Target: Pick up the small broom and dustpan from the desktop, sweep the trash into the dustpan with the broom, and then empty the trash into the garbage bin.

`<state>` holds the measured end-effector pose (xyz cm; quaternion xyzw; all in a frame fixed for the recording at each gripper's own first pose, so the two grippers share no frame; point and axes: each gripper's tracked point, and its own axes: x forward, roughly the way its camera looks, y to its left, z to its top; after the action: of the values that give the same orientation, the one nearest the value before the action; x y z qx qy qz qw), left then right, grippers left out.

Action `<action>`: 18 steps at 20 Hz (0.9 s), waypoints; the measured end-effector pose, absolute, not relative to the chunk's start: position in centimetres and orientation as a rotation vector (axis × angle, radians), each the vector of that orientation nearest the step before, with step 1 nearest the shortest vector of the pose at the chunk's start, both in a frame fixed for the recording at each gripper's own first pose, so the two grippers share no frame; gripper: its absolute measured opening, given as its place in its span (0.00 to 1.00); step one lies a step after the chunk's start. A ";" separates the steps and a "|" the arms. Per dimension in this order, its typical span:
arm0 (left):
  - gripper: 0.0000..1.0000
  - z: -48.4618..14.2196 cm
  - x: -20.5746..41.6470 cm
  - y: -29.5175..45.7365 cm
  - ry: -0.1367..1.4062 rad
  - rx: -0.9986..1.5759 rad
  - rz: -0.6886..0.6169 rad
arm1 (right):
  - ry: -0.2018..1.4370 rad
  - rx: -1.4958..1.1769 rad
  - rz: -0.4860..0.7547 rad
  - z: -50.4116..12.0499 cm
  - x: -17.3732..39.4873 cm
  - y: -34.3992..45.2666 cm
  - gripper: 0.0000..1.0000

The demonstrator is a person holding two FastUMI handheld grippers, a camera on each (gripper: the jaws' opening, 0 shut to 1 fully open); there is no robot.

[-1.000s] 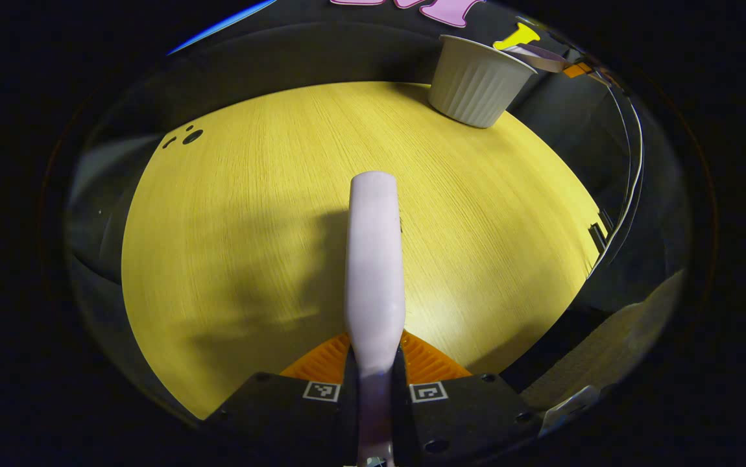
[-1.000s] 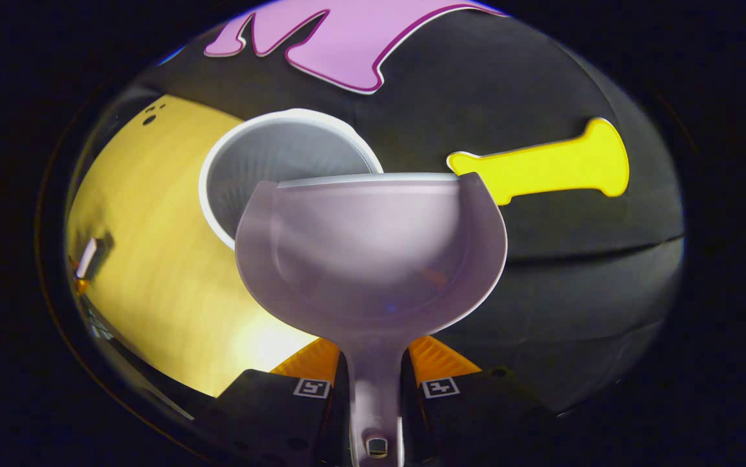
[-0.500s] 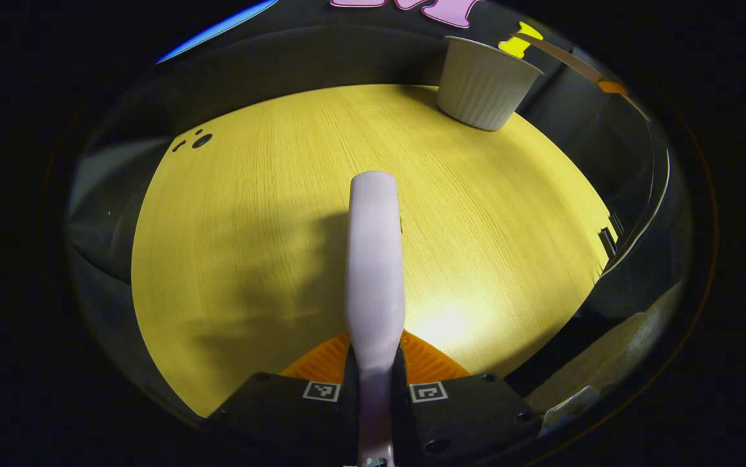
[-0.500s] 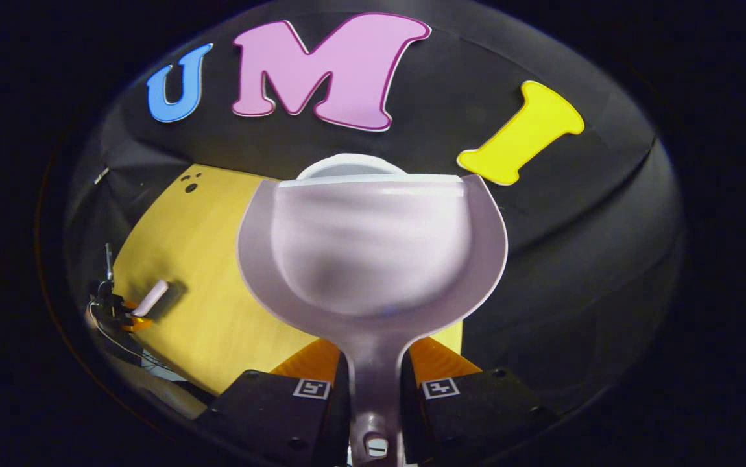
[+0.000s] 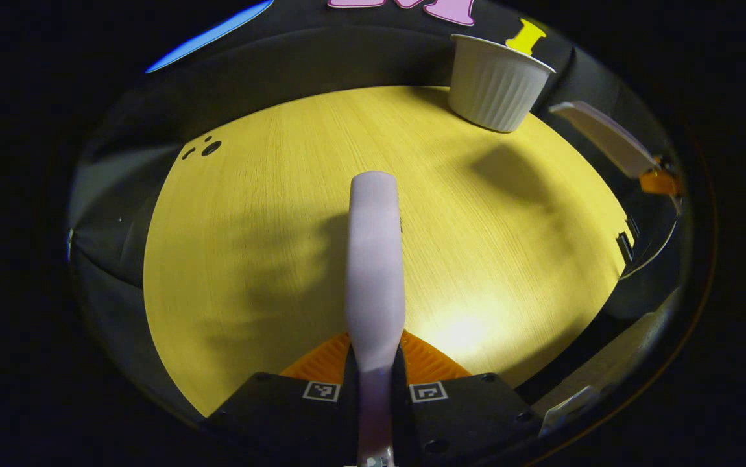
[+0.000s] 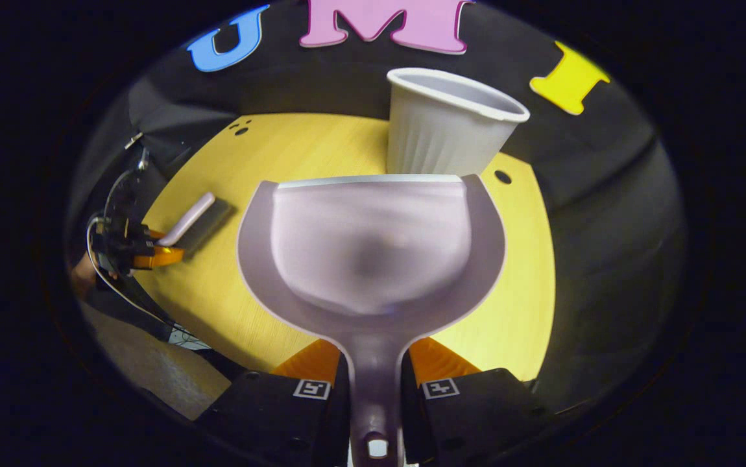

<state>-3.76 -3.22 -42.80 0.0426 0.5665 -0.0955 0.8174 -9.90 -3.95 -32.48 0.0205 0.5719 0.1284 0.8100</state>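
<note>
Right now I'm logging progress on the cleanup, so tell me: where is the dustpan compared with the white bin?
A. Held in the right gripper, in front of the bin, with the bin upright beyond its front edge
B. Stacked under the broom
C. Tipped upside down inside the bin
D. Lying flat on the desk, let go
A: in the right gripper view the right gripper clamps the dustpan by its handle, and the bin stands upright on the desk past the pan's front edge.

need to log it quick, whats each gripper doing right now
Left gripper: closed on the broom handle.
Right gripper: closed on the dustpan handle.
</note>
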 end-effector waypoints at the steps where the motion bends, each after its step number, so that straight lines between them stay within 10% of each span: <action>1: 0.24 -43.1 -3.6 -3.2 1.212 0.097 -0.193 | 1.243 0.040 0.283 -33.9 -10.8 -3.7 0.39; 18: 0.31 -45.6 -1.2 -4.7 1.232 0.191 -0.202 | 1.331 0.050 0.350 -40.2 -14.1 -2.2 0.42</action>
<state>-1.20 -4.75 -45.61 0.0893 0.5757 -0.0946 0.8072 -14.07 -2.15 -40.25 0.0232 0.6140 0.1613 0.7723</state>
